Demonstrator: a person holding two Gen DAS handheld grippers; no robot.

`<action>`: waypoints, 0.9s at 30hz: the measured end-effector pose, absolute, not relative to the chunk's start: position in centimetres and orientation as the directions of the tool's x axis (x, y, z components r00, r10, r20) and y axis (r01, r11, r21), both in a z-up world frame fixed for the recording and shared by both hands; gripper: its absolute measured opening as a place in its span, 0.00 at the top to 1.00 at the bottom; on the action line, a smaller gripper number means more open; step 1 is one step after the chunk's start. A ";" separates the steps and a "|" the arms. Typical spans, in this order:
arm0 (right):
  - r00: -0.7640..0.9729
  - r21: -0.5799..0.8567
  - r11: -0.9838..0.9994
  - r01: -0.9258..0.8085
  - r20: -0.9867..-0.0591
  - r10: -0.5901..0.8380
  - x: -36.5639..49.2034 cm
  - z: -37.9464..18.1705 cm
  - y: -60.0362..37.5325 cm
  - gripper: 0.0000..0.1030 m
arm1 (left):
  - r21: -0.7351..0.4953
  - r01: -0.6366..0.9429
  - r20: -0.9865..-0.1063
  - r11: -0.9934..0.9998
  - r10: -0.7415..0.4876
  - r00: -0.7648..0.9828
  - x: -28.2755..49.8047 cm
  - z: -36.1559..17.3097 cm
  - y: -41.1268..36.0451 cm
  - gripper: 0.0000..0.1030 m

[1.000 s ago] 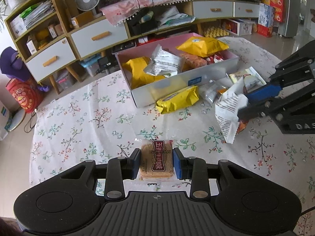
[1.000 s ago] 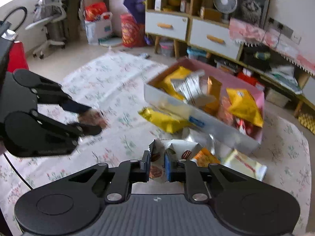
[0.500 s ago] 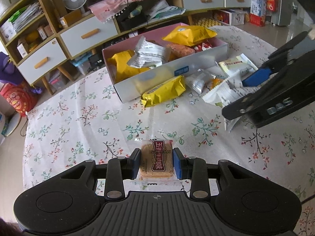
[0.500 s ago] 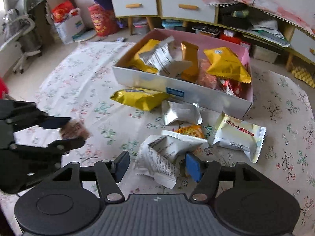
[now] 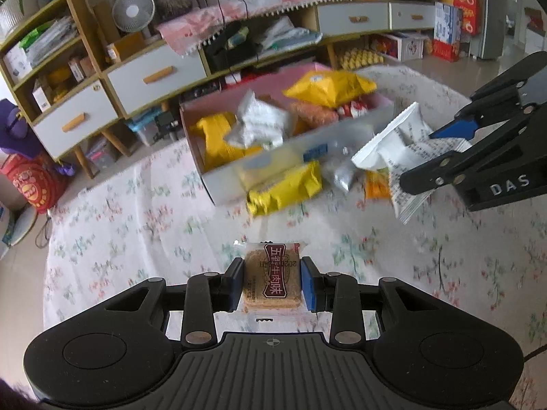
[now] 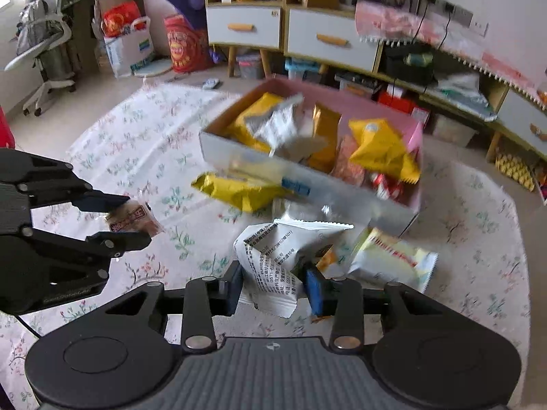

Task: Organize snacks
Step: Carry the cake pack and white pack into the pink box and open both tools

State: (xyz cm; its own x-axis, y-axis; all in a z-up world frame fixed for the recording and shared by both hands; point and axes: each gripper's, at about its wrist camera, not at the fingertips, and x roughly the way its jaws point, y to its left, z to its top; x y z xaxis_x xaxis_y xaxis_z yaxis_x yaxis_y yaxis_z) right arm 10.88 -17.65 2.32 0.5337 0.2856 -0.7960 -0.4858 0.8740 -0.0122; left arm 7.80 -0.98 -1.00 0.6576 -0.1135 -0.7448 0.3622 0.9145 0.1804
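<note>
Right gripper, wide open half a second ago, is closing on the white packet again; left gripper keeps clamping the cracker. Box next, probably.

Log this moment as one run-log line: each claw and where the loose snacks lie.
left claw: shut on brown cracker pack | right claw: closing on white packet | box: part-filled | yellow packet: on table

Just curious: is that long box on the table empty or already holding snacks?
Holding snacks. The box has no lid on, and yellow packets, a white packet and others lie inside; more lie outside on the table.
</note>
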 end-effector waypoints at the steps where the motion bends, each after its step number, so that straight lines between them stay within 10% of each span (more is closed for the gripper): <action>1: 0.547 -0.026 0.874 -0.486 -0.788 0.281 11.0 2.8 -17.9 0.80 | 0.179 0.363 -0.737 0.914 -0.120 0.665 8.1 -0.6 -1.0 0.69; 27: 0.624 -0.140 0.821 -0.554 -0.722 0.298 22.9 3.1 -17.9 0.83 | 0.189 0.322 -0.630 0.928 -0.137 0.764 23.8 0.9 -3.4 0.69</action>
State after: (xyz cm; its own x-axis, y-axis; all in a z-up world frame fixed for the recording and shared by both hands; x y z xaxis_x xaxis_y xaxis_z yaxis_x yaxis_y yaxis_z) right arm 22.85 -17.91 3.12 0.6245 0.2980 -0.7220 -0.5539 0.8207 -0.1403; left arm 23.83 -3.43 0.87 0.7644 -0.1369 -0.6300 0.3218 0.9278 0.1887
